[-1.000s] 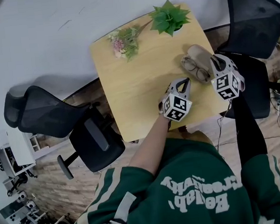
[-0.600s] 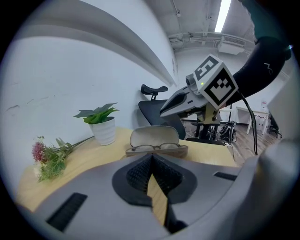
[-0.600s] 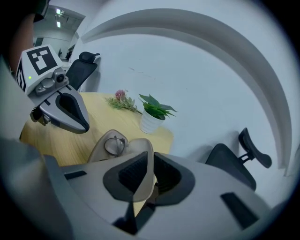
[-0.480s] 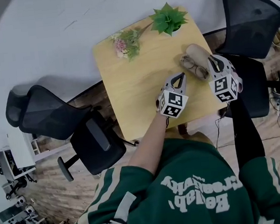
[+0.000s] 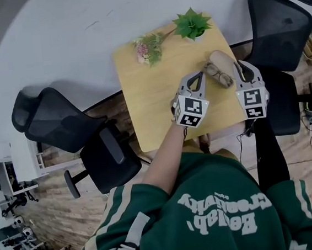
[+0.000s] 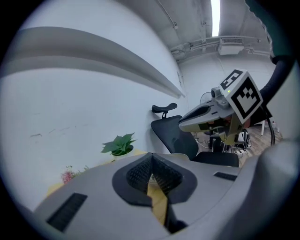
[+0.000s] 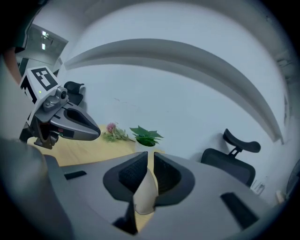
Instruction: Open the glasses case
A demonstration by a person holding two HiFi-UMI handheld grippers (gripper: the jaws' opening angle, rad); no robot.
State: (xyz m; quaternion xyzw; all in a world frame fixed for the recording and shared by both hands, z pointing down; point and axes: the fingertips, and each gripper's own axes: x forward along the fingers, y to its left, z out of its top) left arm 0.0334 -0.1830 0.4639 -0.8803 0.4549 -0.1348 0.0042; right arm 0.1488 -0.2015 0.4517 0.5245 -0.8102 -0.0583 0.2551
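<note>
Both grippers hang in the air over the near part of the table, and neither has anything in it. The left gripper has its pads pressed together at the tips, with only a sliver of tabletop showing lower down between the fingers. The right gripper is closed down to a hairline slit and pinches nothing. The cream shape low in that slit is the glasses case, lying beyond it.

In the head view the case rests on the wooden table toward its right-hand edge, just ahead of the right gripper's tips. A pair of glasses lies against its near side, touching or nearly so. Farther back stand a potted plant and a sprig of flowers, well clear of the work.

As far as that view shows, the case looks closed, though its seam and hinge are too small to make out. I judge the task to be at the approach, with the opening itself not yet begun. The next move calls for both grippers to come down to the case and part their jaws. One would steady the body while the other catches the lid's edge and lifts. The glasses sit so close that a careless reach could knock them.
</note>
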